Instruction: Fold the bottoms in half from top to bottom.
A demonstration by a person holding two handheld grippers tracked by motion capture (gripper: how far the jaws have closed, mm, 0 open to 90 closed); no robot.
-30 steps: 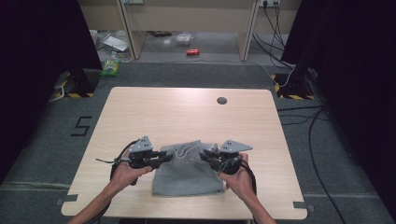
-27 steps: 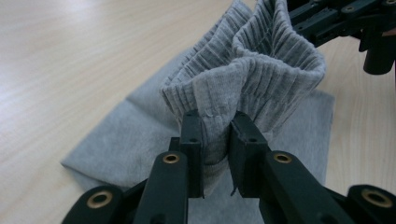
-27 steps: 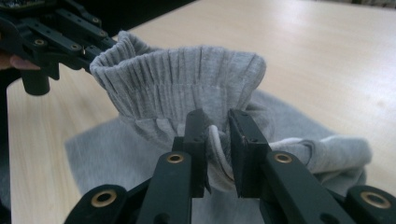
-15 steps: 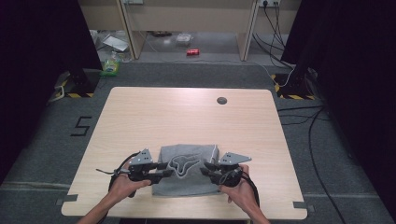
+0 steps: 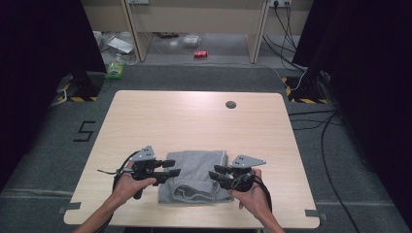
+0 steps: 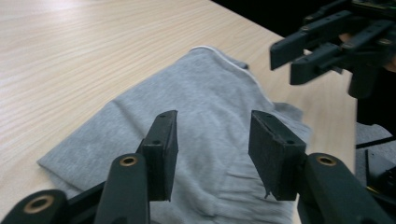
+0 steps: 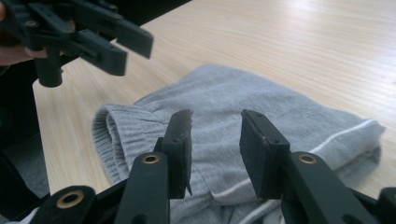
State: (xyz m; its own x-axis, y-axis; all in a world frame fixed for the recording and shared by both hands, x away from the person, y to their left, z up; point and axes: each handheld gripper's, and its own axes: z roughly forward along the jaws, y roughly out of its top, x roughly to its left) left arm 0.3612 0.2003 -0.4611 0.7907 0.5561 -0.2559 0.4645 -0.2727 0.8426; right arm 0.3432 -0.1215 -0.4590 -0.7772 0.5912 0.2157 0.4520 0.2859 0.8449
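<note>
Garment: grey folded cloth [image 5: 197,175] lying flat near the worktop's [image 5: 194,121] front edge | left tool [image 5: 171,174]: jaws apart, just been opening, over cloth's left edge, nothing gripped | right tool [image 5: 216,172]: jaws apart, just been opening, over right edge, nothing gripped.

Wooden table [image 5: 194,121] — folded grey garment [image 5: 197,174]

A folded garment [image 5: 194,175] lies on the surface [image 5: 194,121] near its front edge. The left gripper [image 5: 167,171] flanks it on one side, the right gripper [image 5: 219,174] on the other (fingers pointing inward over the cloth).
</note>
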